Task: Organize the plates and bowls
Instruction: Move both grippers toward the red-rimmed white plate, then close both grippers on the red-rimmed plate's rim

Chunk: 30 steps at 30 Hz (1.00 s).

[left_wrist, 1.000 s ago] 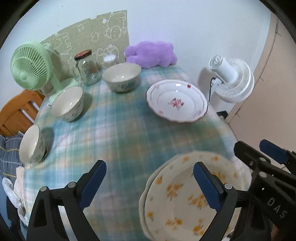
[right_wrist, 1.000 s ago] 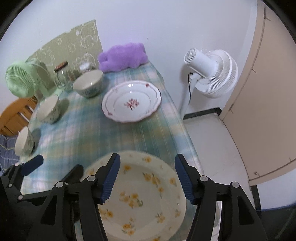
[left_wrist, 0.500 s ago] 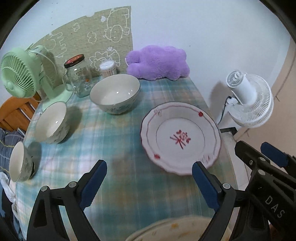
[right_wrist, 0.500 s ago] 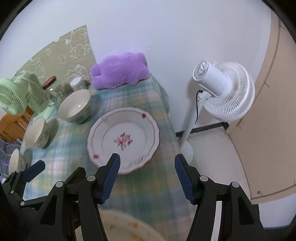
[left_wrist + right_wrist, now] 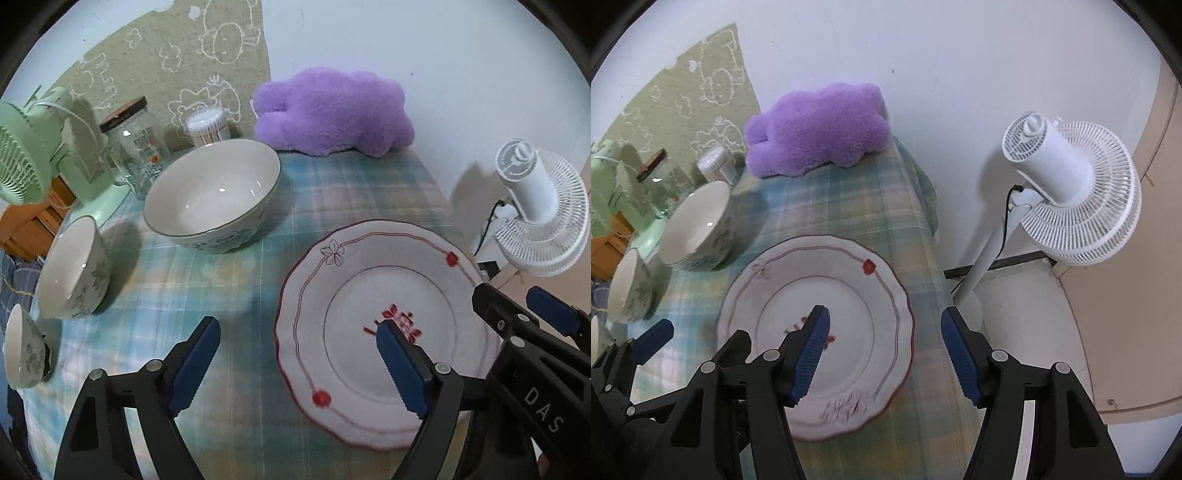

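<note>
A white plate with red trim (image 5: 369,310) (image 5: 846,295) lies on the plaid tablecloth, right side. My left gripper (image 5: 295,365) is open and empty; its right finger is over the plate's middle. My right gripper (image 5: 884,350) is open and empty, straddling the plate's right rim, above it. A large bowl (image 5: 212,192) (image 5: 696,225) stands behind the plate to the left. A medium bowl (image 5: 74,269) (image 5: 628,291) and a small bowl (image 5: 22,350) follow along the left edge.
A purple plush (image 5: 332,110) lies at the back. A glass jar (image 5: 135,147), a cotton-swab tub (image 5: 207,127) and a green fan (image 5: 26,155) stand at the back left. A white floor fan (image 5: 1067,195) stands right of the table's edge (image 5: 934,266).
Both grippers moved forward over the table. The yellow-flowered plates dropped out of view below, and the red-trimmed plate now lies under the fingers. Both grippers stayed open.
</note>
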Motion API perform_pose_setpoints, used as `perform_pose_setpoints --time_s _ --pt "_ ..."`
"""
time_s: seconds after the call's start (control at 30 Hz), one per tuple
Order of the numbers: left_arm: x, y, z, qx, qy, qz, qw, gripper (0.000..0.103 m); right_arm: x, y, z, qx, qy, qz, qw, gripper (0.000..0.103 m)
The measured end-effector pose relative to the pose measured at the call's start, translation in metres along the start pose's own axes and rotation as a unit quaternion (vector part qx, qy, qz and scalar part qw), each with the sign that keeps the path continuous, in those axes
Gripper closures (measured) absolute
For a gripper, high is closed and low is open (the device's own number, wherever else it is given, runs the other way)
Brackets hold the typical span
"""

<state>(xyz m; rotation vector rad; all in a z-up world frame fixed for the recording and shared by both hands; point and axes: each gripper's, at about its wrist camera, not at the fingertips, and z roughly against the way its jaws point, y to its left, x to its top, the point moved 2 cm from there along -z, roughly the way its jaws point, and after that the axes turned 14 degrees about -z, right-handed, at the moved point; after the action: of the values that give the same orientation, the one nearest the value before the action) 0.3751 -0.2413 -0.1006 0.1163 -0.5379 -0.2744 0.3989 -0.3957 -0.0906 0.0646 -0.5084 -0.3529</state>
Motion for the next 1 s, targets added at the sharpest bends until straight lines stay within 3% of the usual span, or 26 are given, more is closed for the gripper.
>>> perform_pose_setpoints --time_s 0.4,0.5,0.57,0.67,1.0 --pt "-0.005 -0.010 -0.041 -0.009 0.027 -0.006 0.9996 0.027 -0.002 -0.007 -0.053 -0.012 0.045 -0.011 0.999 0.037" --pt "-0.004 -0.010 -0.042 -0.011 0.025 -0.010 0.9996 0.028 -0.001 -0.005 -0.054 -0.008 0.042 -0.008 0.999 0.039" --pt "-0.003 -0.012 -0.043 -0.021 0.022 -0.012 0.9995 0.034 -0.001 -0.002 -0.055 0.001 0.046 -0.005 0.999 0.051" --pt "-0.004 -0.012 -0.041 -0.026 0.020 -0.014 0.9994 0.035 -0.002 0.004 -0.053 -0.015 0.043 0.004 0.999 0.052" --pt "-0.032 0.018 -0.027 -0.023 0.033 0.001 0.9992 0.035 -0.023 0.027 -0.036 0.015 0.062 0.027 0.998 0.052"
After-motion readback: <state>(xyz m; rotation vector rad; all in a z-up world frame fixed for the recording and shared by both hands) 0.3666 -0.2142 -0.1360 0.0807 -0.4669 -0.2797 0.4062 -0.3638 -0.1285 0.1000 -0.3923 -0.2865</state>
